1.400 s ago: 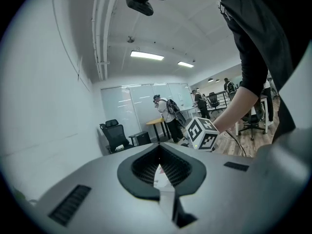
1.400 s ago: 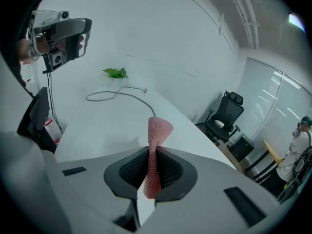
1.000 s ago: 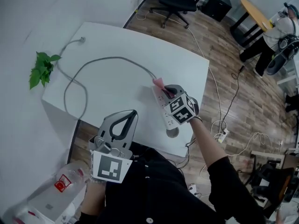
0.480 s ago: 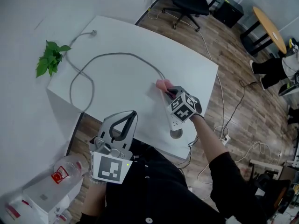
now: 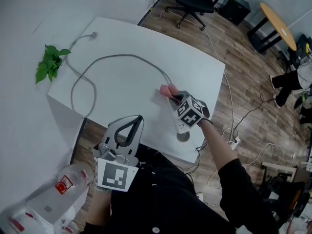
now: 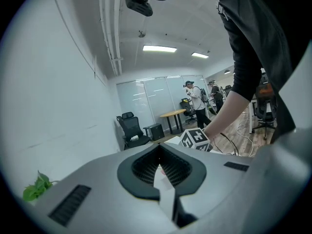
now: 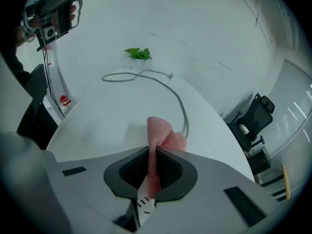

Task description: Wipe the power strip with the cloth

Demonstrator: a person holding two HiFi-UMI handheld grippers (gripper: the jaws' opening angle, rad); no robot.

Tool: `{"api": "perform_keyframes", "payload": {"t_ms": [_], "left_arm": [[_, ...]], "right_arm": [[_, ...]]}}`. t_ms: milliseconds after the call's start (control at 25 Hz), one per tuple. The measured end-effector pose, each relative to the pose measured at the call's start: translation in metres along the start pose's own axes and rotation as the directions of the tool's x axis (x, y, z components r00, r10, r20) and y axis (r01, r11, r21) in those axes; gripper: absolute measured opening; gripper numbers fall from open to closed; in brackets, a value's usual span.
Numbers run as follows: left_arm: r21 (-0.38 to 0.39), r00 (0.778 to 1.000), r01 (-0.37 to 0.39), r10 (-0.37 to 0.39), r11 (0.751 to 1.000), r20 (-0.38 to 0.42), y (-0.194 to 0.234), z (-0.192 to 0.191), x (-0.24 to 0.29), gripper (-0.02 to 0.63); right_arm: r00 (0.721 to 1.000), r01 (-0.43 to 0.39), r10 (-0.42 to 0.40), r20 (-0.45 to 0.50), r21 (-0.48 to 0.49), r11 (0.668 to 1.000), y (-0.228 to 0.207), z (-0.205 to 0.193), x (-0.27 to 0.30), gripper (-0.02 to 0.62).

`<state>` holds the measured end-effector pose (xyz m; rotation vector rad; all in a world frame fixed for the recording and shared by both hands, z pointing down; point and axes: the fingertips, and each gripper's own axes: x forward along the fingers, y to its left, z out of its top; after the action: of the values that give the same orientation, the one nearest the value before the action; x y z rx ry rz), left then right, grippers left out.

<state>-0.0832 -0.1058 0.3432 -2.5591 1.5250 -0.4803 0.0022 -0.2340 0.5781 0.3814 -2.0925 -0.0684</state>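
Pink cloth [image 7: 158,135] pinched in right tongs [image 7: 153,172], jaws clamped tight on it, at cable end of power strip [image 5: 180,127] on white desk [image 5: 126,38]. Left tongs [image 6: 160,167] closed, empty, near desk edge.

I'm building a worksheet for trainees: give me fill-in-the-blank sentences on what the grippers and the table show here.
1. The right gripper is shut on a ____ cloth.
2. The left gripper is shut and holds ____.
3. The power strip has a grey cable that loops across the white ____.
Missing words: pink; nothing; table.
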Motion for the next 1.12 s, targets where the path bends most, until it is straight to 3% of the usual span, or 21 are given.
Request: {"api": "perform_keyframes", "payload": {"t_ms": [360,1120], "left_arm": [[0.010,0.999,0.045,-0.045,0.999,0.017,-0.005,0.004,0.006,0.014],[0.040,0.981,0.174,-0.176,0.984,0.081,-0.032,0.016,0.030,0.014]], "right_arm": [[1.000,-0.009,0.009,-0.003,0.007,1.000,0.015,-0.008,-0.008,0.051],[1.000,-0.005,0.004,0.012,0.118,0.993,0.061,-0.041,-0.036,0.051]]}}
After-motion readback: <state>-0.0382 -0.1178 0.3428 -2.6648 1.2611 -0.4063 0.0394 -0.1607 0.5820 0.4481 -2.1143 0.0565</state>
